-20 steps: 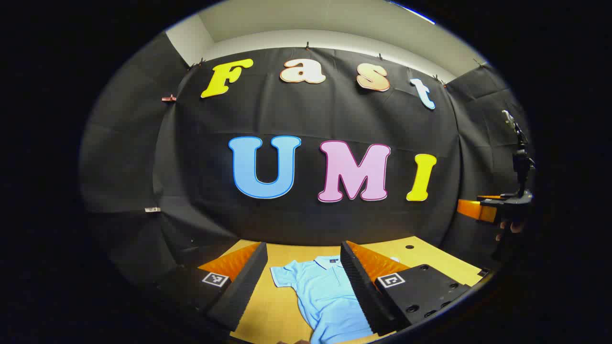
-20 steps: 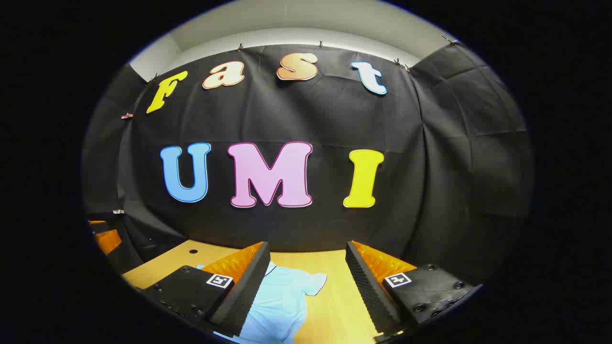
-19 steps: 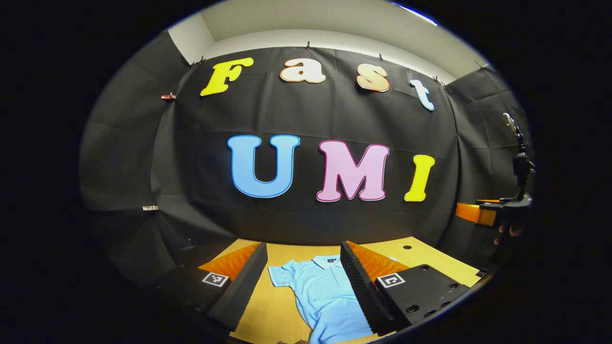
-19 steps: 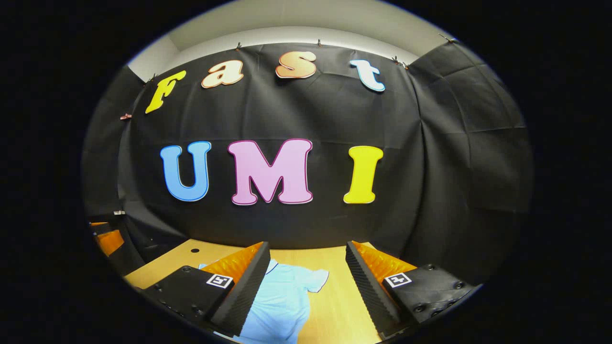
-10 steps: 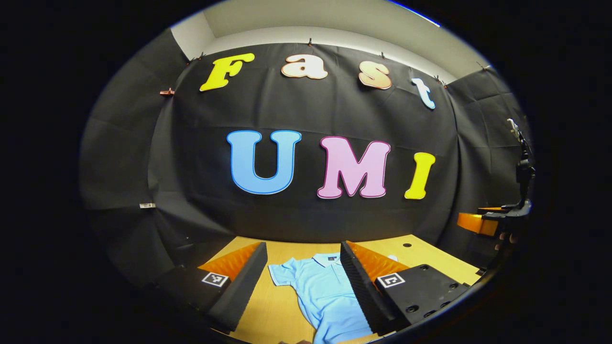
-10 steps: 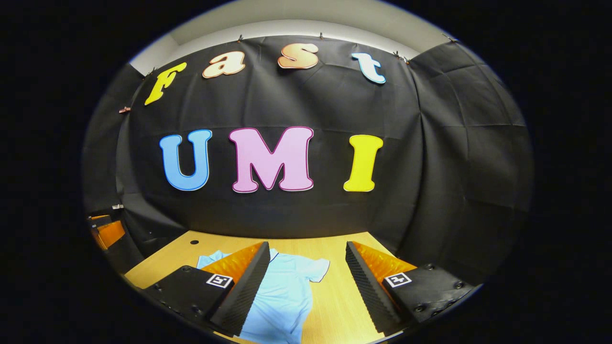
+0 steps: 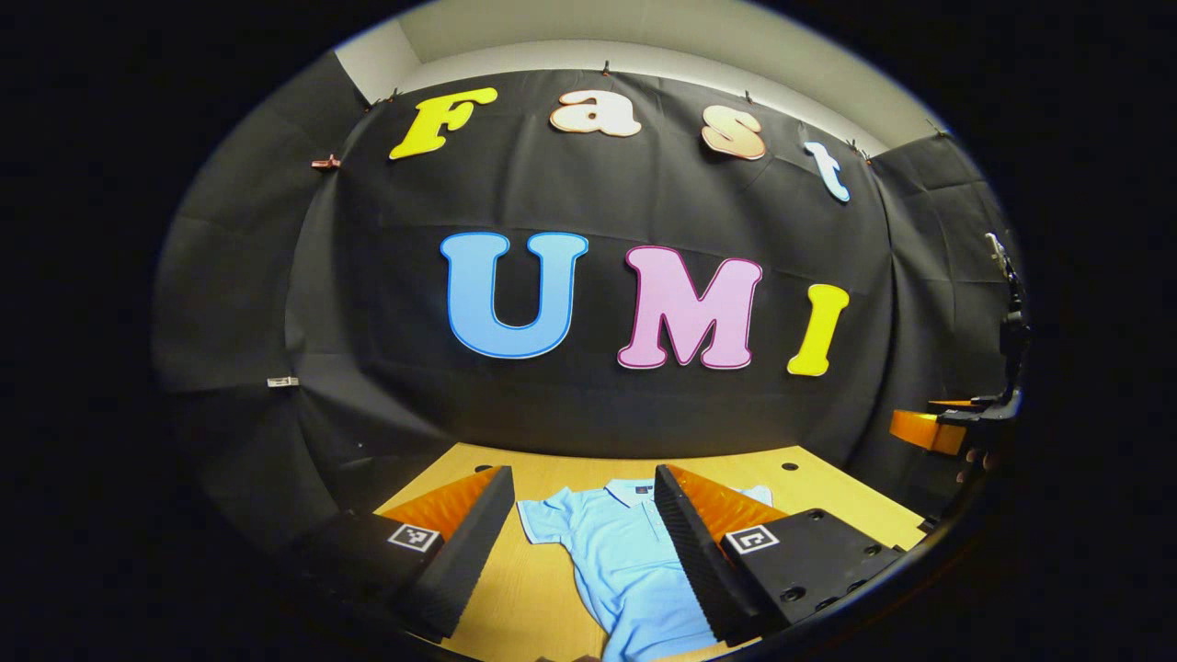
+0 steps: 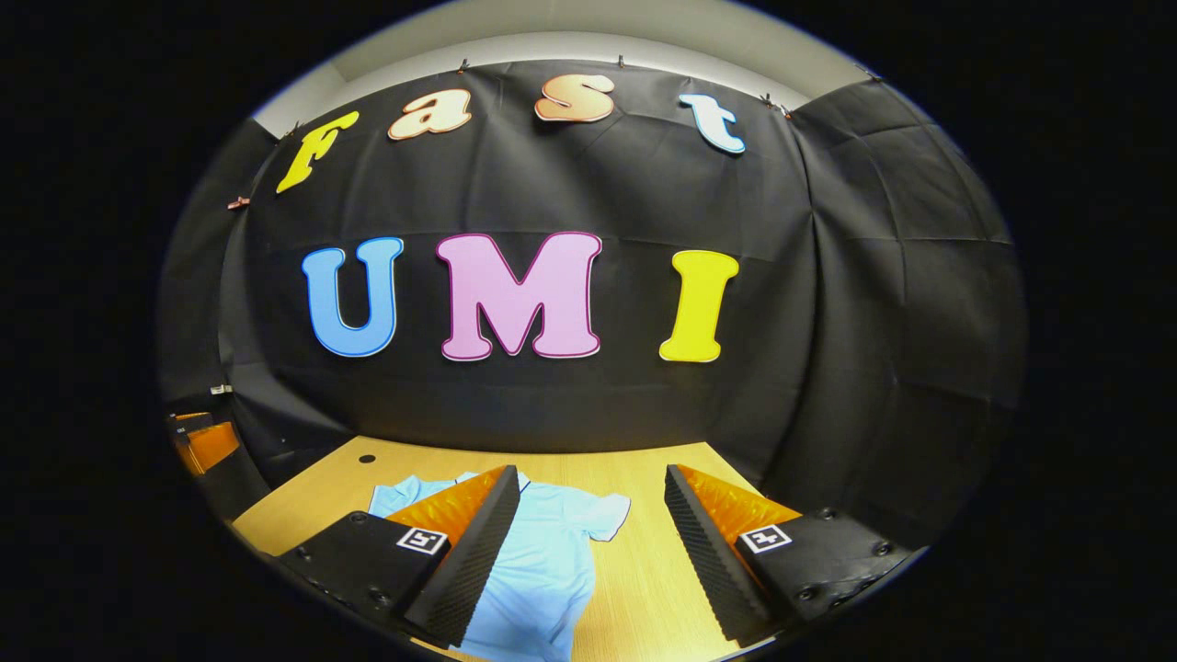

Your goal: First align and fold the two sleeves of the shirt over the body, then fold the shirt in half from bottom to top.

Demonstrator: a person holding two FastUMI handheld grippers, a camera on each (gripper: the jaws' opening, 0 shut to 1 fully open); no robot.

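Since a second earlier both cameras had tipped down a bit, so more of the surface [image 8: 644,464] and the shirt [image 7: 607,552] came into frame; nothing had been touched. The shirt lay flat on the surface, collar toward the wall, both short sleeves spread out to the sides.

The left gripper [image 7: 584,542] hung above the shirt with its jaws wide and nothing between them, lined up over the left sleeve [image 7: 542,515] and chest. The right gripper [image 8: 588,542] was also wide and empty, hovering over the right sleeve [image 8: 607,515] side.

My guess is the step in hand was the approach to the sleeves. To do it well I'd come down on each sleeve's outer hem, pinch only the top layer, and carry both inward evenly so they land level across the chest. Grab too deep and the body cloth probably drags along.

Room-wise, bare surface showed on both sides of the shirt and between collar and wall. The near edge was out of frame, so I couldn't tell how much slack there was for the bottom-up fold.
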